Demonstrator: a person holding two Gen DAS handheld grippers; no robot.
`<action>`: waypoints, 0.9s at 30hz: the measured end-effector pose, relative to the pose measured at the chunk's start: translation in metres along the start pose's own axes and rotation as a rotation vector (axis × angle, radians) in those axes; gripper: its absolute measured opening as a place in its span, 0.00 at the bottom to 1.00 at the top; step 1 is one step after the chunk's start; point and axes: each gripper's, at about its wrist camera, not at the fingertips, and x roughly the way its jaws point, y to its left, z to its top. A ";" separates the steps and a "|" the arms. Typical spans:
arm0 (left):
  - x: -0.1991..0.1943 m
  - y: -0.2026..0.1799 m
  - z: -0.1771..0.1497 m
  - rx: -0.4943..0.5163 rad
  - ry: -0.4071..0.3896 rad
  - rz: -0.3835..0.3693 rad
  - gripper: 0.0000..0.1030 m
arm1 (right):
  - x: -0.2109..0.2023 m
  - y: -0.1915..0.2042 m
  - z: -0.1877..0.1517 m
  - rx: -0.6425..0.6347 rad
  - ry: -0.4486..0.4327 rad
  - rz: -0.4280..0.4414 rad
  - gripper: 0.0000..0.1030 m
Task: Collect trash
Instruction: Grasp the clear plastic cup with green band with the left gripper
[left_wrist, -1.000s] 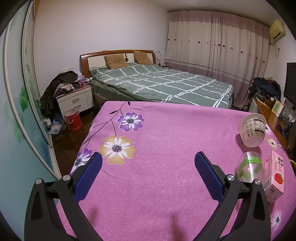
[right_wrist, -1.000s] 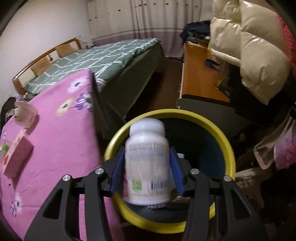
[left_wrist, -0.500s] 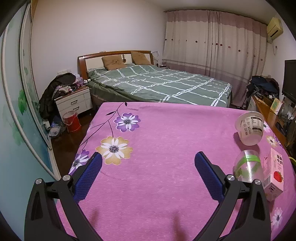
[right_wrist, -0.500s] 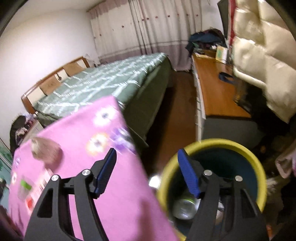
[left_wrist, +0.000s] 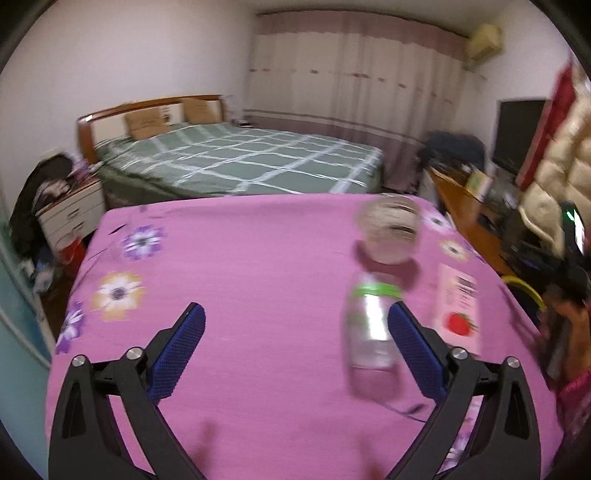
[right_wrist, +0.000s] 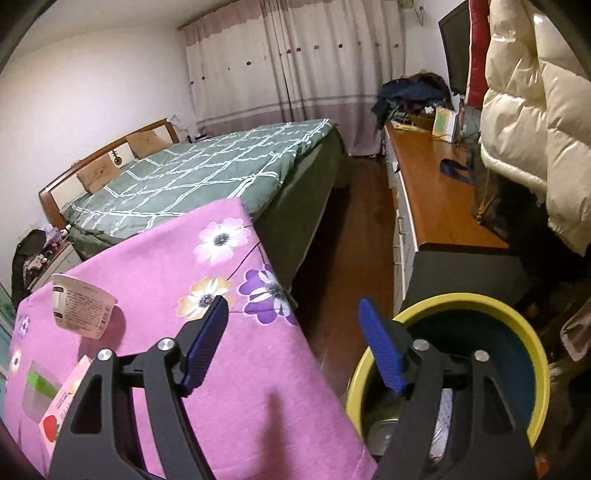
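Pink bedspread (left_wrist: 258, 266) holds perhaps three trash items.

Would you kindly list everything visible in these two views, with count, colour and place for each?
Floral cloth: one, pink, covering the near surface.
Plastic cup: one, translucent white, on its side on the cloth.
Clear bottle: one, with a green band, lying on the cloth below the cup.
Carton: one, pink with a strawberry, flat beside the bottle.
Trash bin: one, yellow rim, dark blue inside, on the floor by the cloth's edge.
Bed: one, green checked cover, behind.
Puffer coat: one, cream, hanging at right.
Curtains: pale pink, far wall.
Left gripper: open above the cloth.
Right gripper: open between cloth and bin.
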 end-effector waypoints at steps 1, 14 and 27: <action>0.000 -0.014 0.000 0.029 0.012 -0.008 0.85 | 0.000 0.000 0.000 -0.004 -0.002 0.000 0.69; 0.036 -0.052 -0.009 0.074 0.148 -0.082 0.66 | 0.001 -0.008 0.000 -0.004 0.008 0.018 0.69; 0.060 -0.051 -0.009 0.081 0.191 -0.061 0.59 | 0.007 -0.008 0.000 -0.005 0.023 0.026 0.70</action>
